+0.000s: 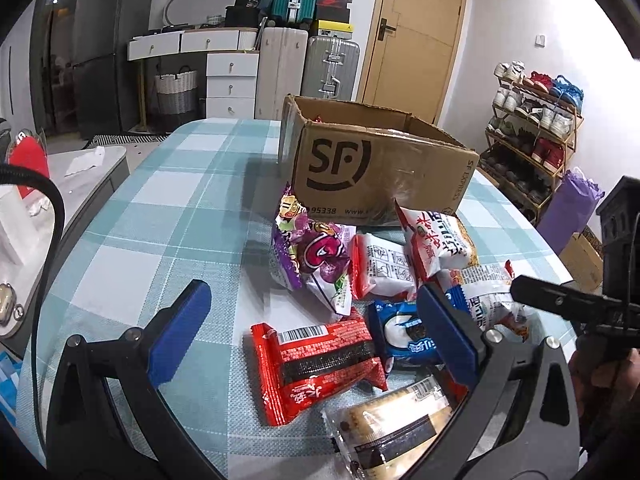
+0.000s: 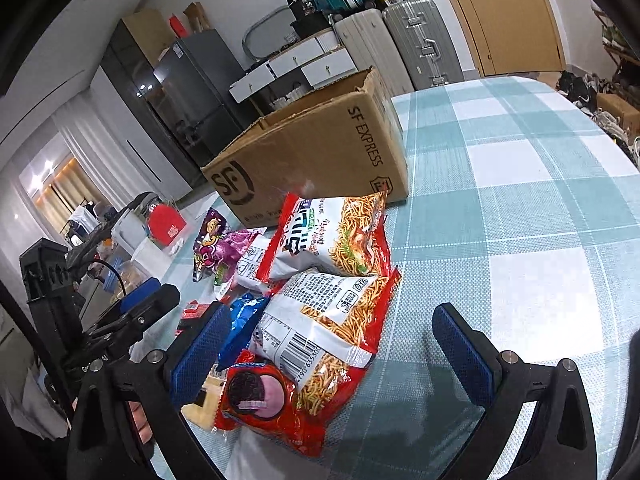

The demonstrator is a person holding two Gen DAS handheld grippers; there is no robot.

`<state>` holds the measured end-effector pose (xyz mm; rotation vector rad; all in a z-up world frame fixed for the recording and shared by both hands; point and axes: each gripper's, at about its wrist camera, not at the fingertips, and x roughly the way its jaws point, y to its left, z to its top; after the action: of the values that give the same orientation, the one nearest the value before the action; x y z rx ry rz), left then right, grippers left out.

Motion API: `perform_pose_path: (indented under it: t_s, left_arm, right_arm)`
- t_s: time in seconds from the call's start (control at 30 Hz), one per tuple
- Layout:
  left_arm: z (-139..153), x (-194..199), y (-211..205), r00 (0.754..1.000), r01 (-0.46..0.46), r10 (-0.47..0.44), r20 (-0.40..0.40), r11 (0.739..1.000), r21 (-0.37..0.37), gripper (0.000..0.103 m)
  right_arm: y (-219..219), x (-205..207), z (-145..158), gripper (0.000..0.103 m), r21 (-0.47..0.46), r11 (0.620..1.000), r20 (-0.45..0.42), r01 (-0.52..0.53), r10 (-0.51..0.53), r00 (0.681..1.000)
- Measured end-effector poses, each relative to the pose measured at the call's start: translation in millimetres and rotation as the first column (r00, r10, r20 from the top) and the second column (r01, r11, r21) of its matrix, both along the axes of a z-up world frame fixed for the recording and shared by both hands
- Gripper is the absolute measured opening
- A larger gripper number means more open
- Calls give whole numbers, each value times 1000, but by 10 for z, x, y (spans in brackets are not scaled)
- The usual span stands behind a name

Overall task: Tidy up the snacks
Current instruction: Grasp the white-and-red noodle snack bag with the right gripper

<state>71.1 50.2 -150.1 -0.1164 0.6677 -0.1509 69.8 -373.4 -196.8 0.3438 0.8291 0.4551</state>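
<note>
Snacks lie in a loose heap on the desk [image 1: 168,184], which wears a teal-and-white checked cloth, just in front of an open cardboard box [image 1: 376,168] printed with a large black SF mark. Nearest the box sit a purple packet [image 1: 308,256] and two white-and-red noodle-snack bags, one of them [image 2: 332,236] leaning against the box's front. A second noodle-snack bag [image 2: 332,332] lies closer in, its barcode facing up. Beside it are a blue cookie packet [image 1: 400,332], a red wafer packet [image 1: 320,364] with a barcode, and a clear-wrapped biscuit pack [image 1: 392,424] at the near edge. A red cookie packet [image 2: 260,400] lies partly under the barcode bag.

The left hand-held gripper [image 1: 316,340] hangs over the heap with its blue-padded fingers spread wide and nothing between them — the red wafer packet lies below the gap. The right hand-held gripper [image 2: 332,356] is likewise spread wide and empty, above the barcode bag and the red cookie packet. Each one shows at the edge of the other's view.

Suitcases [image 1: 332,68] and a wooden door [image 1: 420,36] stand behind.
</note>
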Motion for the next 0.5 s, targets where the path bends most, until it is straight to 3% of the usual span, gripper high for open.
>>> perform_pose_path:
  t_s: [0.17,0.5]
  left_arm:
    - [1,31,-40,1000,9,-9,-1,1000,27,103]
    - [-58,56,-9,1000,2,-2,-2,1000,0,103]
  right_arm:
    - [21,64,-38,102,12,1000,-22,-12,12,1000]
    - [152,111,-109,101,-4,999,-37,-42,42,998]
